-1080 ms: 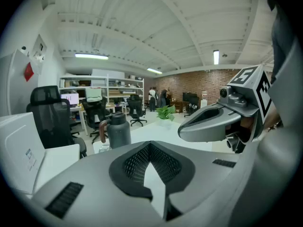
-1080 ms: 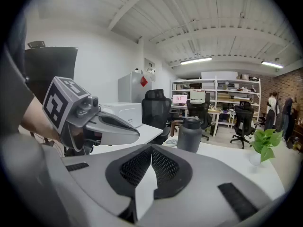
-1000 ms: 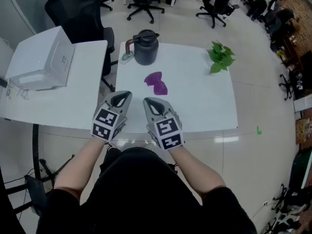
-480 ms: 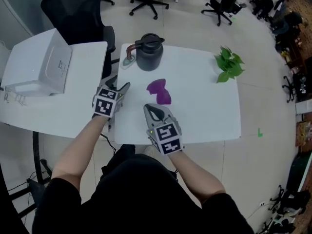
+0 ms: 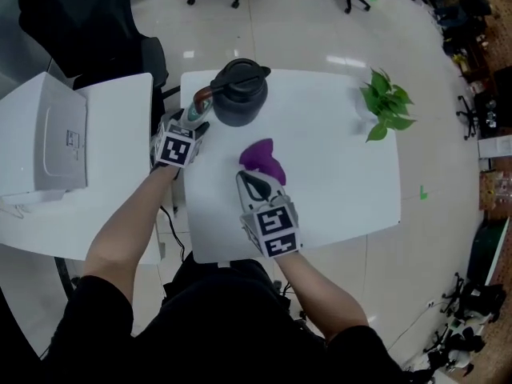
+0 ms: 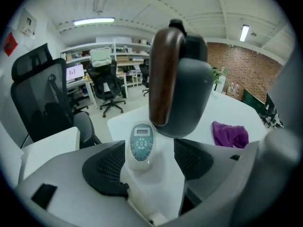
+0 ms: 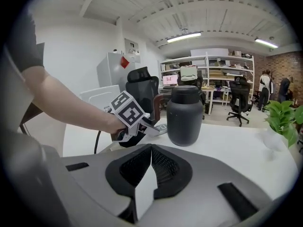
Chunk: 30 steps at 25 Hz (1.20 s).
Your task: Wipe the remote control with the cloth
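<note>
The white remote control (image 6: 141,145) lies on the white table (image 5: 336,174) at its back left, right beside the dark kettle (image 5: 238,93). My left gripper (image 5: 197,117) reaches over it; the jaws are opening and the remote sits between the dark pads (image 6: 106,169), not pressed by them. The purple cloth (image 5: 262,157) lies crumpled at mid-table. My right gripper (image 5: 254,184) hovers just in front of the cloth, shut and with nothing in it.
A potted green plant (image 5: 384,106) stands at the table's back right. A white box-shaped device (image 5: 48,146) sits on the neighbouring white table to the left. Black office chairs (image 5: 88,22) stand behind the tables.
My left gripper has moved from the table's near edge forward to the remote by the kettle, and its jaws have opened. The right gripper has stayed near the front, shut.
</note>
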{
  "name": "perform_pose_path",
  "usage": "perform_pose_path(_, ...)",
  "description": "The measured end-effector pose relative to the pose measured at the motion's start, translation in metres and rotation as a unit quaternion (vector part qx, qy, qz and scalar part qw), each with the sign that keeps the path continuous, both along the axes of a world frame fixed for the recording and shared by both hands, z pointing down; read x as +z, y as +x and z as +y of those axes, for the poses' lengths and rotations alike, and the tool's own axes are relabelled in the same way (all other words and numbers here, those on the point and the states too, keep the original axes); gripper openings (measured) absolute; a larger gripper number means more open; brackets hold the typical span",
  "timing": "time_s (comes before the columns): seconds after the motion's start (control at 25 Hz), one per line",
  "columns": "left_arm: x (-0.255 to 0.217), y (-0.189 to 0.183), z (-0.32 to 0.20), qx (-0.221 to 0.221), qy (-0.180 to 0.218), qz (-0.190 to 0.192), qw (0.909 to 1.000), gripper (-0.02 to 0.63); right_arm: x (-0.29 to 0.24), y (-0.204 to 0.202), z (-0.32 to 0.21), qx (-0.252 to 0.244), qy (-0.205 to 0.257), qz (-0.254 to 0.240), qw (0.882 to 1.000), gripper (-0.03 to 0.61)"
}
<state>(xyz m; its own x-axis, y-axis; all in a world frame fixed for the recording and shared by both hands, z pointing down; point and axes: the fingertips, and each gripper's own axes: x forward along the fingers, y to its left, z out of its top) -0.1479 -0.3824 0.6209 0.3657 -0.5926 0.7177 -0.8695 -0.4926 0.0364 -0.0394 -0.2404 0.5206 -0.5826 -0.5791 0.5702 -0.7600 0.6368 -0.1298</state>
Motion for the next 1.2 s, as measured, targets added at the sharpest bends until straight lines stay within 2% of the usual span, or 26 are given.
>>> perform_pose_path(0.2,0.033,-0.022,-0.025,-0.018,-0.019,-0.031,0.9992,0.313,0.016,-0.001,-0.014,0.020,-0.013,-0.004,1.000,0.020)
perform_pose_path(0.44,0.041,-0.017,-0.031,-0.021,-0.023,-0.007,0.9995,0.310,0.031,0.005,-0.015,0.033,-0.030,-0.004,0.999,0.020)
perform_pose_path(0.56,0.039,-0.006,-0.031,-0.003,-0.021,0.009,0.9997,0.264,0.035,0.008,-0.017,0.039,-0.032,-0.002,0.999,0.020)
perform_pose_path(0.84,0.034,-0.006,-0.019,0.006,-0.013,0.003,0.9999,0.261,0.038,0.029,-0.028,0.059,-0.023,0.030,0.998,0.030)
perform_pose_path(0.92,0.026,-0.009,-0.010,0.005,-0.008,0.005,0.9999,0.261,0.044,0.036,-0.031,0.061,-0.029,0.042,0.997,0.061)
perform_pose_path(1.0,0.017,-0.011,0.003,0.001,-0.003,0.009,1.0000,0.261,0.052,0.045,-0.034,0.062,-0.036,0.057,0.996,0.160)
perform_pose_path(1.12,0.006,-0.018,0.023,-0.011,0.010,0.015,0.9998,0.261,0.070,0.056,-0.044,0.058,-0.045,0.090,0.993,0.223)
perform_pose_path(1.2,-0.001,-0.020,0.039,-0.017,0.016,0.018,0.9996,0.261,0.086,0.061,-0.050,0.052,-0.056,0.112,0.991,0.232)
